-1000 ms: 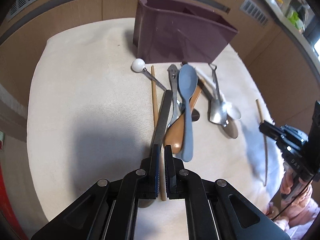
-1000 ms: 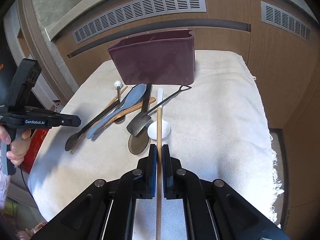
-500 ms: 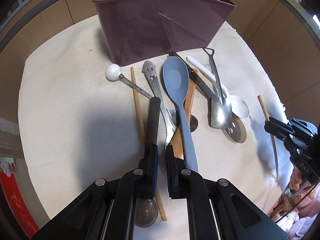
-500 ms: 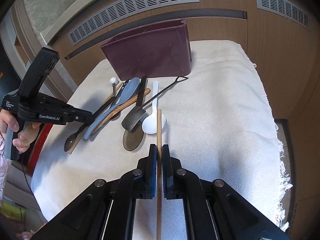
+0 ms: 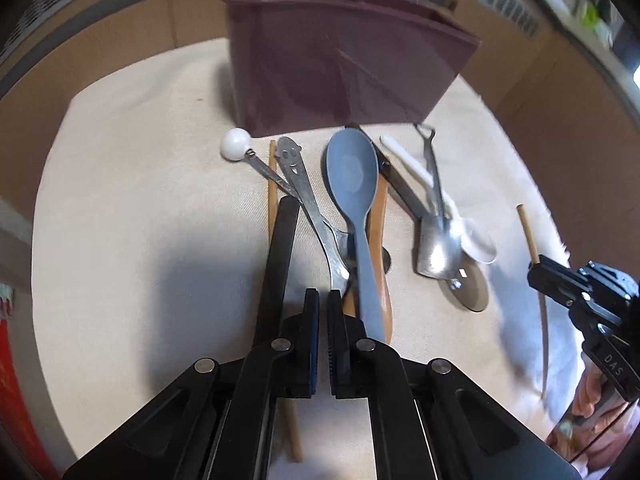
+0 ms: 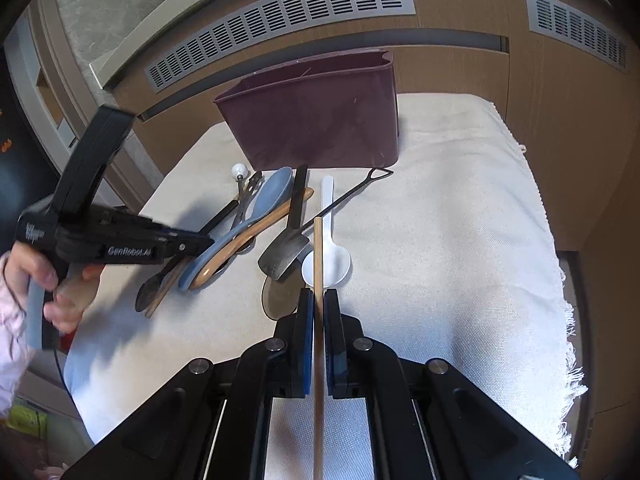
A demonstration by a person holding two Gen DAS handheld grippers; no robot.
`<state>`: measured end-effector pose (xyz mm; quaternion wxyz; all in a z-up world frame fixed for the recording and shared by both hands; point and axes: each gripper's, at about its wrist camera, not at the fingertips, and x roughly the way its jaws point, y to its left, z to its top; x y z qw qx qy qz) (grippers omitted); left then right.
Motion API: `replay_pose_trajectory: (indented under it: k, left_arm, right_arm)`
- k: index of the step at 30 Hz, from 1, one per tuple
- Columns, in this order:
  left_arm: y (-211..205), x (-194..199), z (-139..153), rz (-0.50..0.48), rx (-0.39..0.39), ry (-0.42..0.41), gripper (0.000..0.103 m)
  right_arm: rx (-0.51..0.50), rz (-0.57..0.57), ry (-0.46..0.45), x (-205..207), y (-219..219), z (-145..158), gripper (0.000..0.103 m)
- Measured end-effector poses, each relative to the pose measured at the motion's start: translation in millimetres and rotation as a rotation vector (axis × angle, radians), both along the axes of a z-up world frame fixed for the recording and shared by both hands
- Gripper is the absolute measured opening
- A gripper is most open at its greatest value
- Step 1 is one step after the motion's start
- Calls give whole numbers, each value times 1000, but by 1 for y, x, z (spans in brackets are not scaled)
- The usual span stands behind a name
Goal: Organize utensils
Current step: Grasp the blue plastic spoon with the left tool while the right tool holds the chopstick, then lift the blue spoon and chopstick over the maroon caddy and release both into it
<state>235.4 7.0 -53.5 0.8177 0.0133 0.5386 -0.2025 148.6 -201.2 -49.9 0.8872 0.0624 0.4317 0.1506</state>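
A white cloth (image 6: pixel 460 208) is being spread under a maroon bin (image 6: pixel 316 116); utensils are being left heaped just before the bin. The right gripper (image 6: pixel 316 300) is being kept clamped on a chopstick (image 6: pixel 318 264), well short of the bin. The left gripper (image 5: pixel 323 300) is being held together, empty, over the blue spoon (image 5: pixel 354 184).

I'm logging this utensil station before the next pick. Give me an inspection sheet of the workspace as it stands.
Surface: white cloth over the table, fringed at one edge.
Job's things: maroon caddy upright at the back; blue spoon, wooden spoon, white spoon, shovel-shaped spoon, smiley-handled utensil, ball-topped utensil and one loose chopstick lie piled in front.
Clutter: nothing seen.
Grippers: left gripper shut, empty, over the pile; right gripper shut on a chopstick.
Cables: thin black lead below the left hand.
Surroundings: wood panels with vent grilles.
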Motion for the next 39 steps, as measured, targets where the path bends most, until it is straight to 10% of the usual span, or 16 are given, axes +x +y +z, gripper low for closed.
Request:
replay_pose_trajectory:
  k: [7, 12, 16, 20, 26, 29, 39]
  left_arm:
    - [17, -39, 15, 100, -131, -141, 3]
    - [-1, -12, 14, 37, -160, -28, 8]
    - [-16, 11, 15, 76, -136, -17, 45]
    - [-47, 46, 13, 46, -73, -4, 58]
    - [-86, 84, -8, 34, 123, -13, 58]
    - [-87, 79, -6, 31, 93, -58, 35]
    - [-27, -25, 47, 162, -77, -349, 35]
  right_arm:
    - [-16, -1, -23, -7, 1, 7, 4]
    - [-21, 3, -12, -10, -1, 8, 4]
    - [-22, 12, -14, -10, 1, 6, 4]
    - [-32, 20, -8, -7, 2, 1, 4]
    - [-31, 4, -7, -5, -3, -4, 4]
    - [-27, -4, -15, -3, -6, -5, 4]
    - [27, -13, -74, -9, -6, 12, 4]
